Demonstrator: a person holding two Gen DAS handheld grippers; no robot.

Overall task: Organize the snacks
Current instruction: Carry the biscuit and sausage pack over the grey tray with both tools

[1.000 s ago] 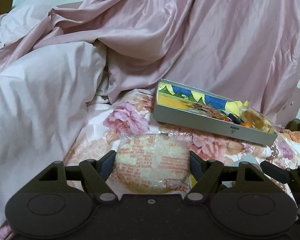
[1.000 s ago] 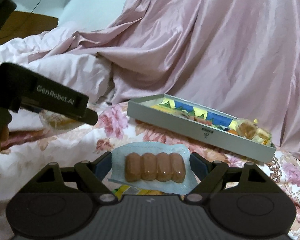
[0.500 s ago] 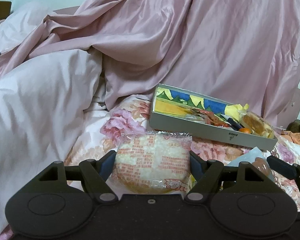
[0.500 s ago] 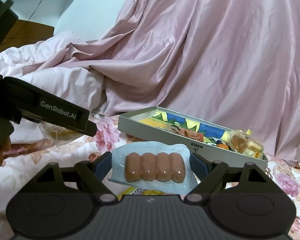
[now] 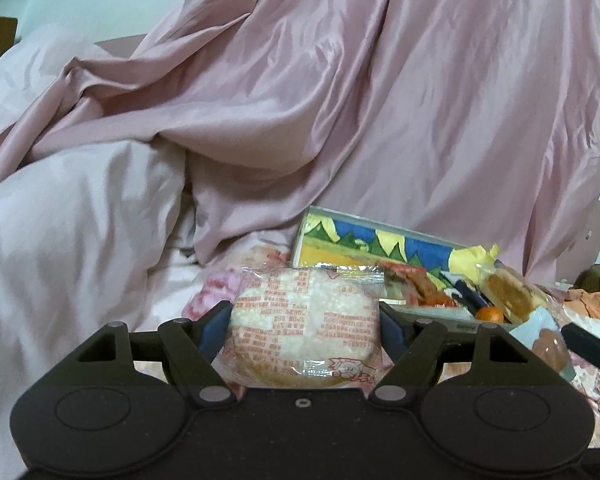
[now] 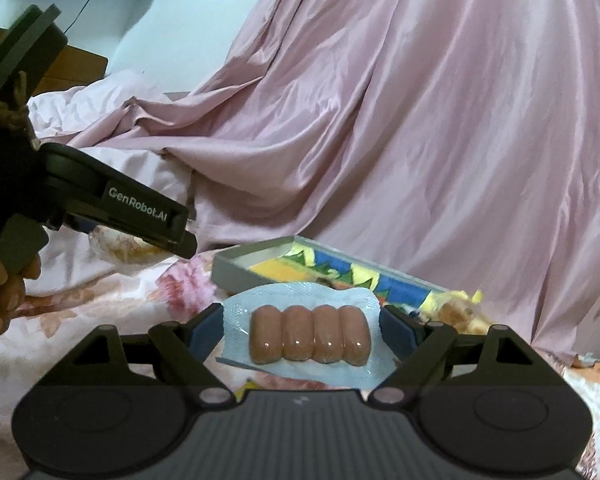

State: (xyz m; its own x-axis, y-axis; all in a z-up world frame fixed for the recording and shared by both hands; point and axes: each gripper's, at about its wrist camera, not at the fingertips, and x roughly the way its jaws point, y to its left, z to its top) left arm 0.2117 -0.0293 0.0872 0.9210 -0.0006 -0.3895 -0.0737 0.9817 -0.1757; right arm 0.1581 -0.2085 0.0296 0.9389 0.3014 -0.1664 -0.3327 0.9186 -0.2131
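While the left gripper (image 5: pixel 304 320) held a wrapped round cake (image 5: pixel 304 326) between its fingers and the right gripper (image 6: pixel 302 330) clamped a sausage pack (image 6: pixel 308 334), both at lower centre, the carrying step seemed underway, next needing release into the grey box (image 6: pixel 255 270) on the bed.

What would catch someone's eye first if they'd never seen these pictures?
Each gripper grips a wrapped snack between its fingers: the left gripper a round cake in a red-printed wrapper, the right gripper a pack of four sausages. Just beyond lies a shallow grey box with a bright lining and a few snacks, before heaped pink bedding.
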